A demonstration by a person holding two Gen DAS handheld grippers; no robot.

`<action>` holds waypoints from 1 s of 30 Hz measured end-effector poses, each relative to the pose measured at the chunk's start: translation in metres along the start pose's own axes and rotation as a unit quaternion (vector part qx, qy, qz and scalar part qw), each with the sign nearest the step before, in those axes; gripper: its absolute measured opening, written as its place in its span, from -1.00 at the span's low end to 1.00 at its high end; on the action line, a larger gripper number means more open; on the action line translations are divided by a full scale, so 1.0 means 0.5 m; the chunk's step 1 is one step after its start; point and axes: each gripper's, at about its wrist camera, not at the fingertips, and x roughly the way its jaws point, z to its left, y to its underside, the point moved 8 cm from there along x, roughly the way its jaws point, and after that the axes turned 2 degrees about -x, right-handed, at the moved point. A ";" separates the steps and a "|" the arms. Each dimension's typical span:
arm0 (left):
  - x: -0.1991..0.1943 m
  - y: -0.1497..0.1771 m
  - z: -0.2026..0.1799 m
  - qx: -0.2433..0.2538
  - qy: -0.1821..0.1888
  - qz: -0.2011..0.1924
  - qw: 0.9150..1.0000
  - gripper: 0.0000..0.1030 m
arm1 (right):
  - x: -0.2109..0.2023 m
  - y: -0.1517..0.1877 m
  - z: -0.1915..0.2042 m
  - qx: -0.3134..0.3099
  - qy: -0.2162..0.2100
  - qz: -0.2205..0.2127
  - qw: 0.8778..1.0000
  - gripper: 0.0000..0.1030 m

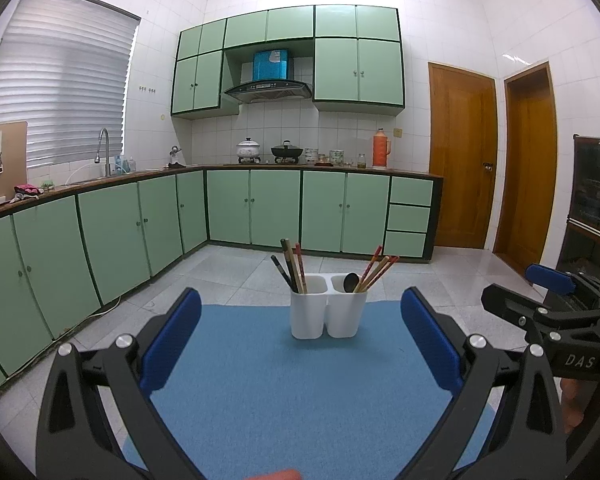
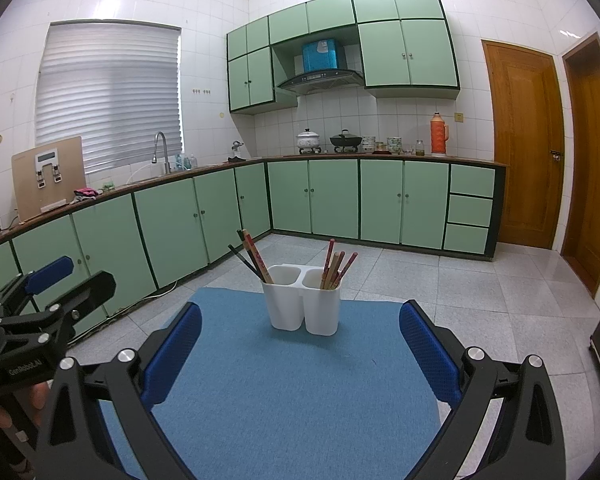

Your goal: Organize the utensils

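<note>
A white two-compartment utensil holder (image 1: 328,312) stands at the far end of a blue mat (image 1: 300,380); it also shows in the right wrist view (image 2: 302,306). Its left compartment holds dark and red chopsticks (image 1: 292,268). Its right compartment holds wood and red chopsticks (image 1: 376,272) and a black spoon (image 1: 351,281). My left gripper (image 1: 300,336) is open and empty, short of the holder. My right gripper (image 2: 300,344) is open and empty, also short of the holder. Each gripper shows at the edge of the other's view.
The mat (image 2: 300,392) lies on a surface above a grey tiled floor (image 1: 228,276). Green kitchen cabinets (image 1: 260,208) run along the left and back walls. Two wooden doors (image 1: 464,160) stand at the right. An orange object (image 1: 284,474) shows at the bottom edge.
</note>
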 end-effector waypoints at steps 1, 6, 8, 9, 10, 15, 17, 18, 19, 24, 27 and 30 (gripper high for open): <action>0.000 0.000 0.000 -0.001 0.000 0.000 1.000 0.88 | 0.002 0.002 -0.001 0.000 0.000 0.000 1.000 0.89; 0.003 0.002 0.000 -0.003 -0.002 -0.001 1.000 0.88 | 0.002 0.008 0.000 0.001 0.000 0.001 1.000 0.89; 0.004 0.004 0.000 -0.002 -0.003 0.000 1.000 0.88 | 0.004 0.009 -0.002 0.001 0.000 0.001 1.000 0.89; 0.005 0.005 0.001 -0.002 -0.003 0.000 1.000 0.88 | 0.003 0.010 0.000 0.001 0.000 0.002 1.000 0.89; 0.005 0.005 0.000 -0.002 -0.003 0.001 1.000 0.88 | 0.004 0.008 -0.002 0.001 0.000 0.002 1.000 0.89; 0.006 0.007 0.000 -0.002 -0.002 0.001 1.000 0.88 | 0.005 0.012 -0.002 0.001 0.001 0.003 1.000 0.89; 0.006 0.007 0.000 -0.003 -0.002 0.001 1.000 0.88 | 0.010 0.014 -0.003 0.002 0.001 0.003 1.000 0.89; 0.006 0.007 0.000 -0.003 -0.002 0.001 1.000 0.88 | 0.011 0.014 -0.004 0.002 0.002 0.004 1.000 0.89; 0.007 0.008 0.000 -0.003 -0.002 0.002 1.000 0.88 | 0.011 0.015 -0.004 0.002 0.002 0.004 1.000 0.89; 0.009 0.009 0.001 -0.003 -0.002 0.002 1.000 0.88 | 0.012 0.015 -0.004 0.002 0.002 0.004 1.000 0.89; 0.013 0.012 0.000 -0.001 -0.002 0.003 1.000 0.88 | 0.011 0.016 -0.003 0.002 0.001 0.004 1.000 0.89; 0.014 0.015 -0.001 -0.001 -0.001 0.004 1.000 0.88 | 0.012 0.014 -0.004 0.002 0.002 0.004 1.000 0.89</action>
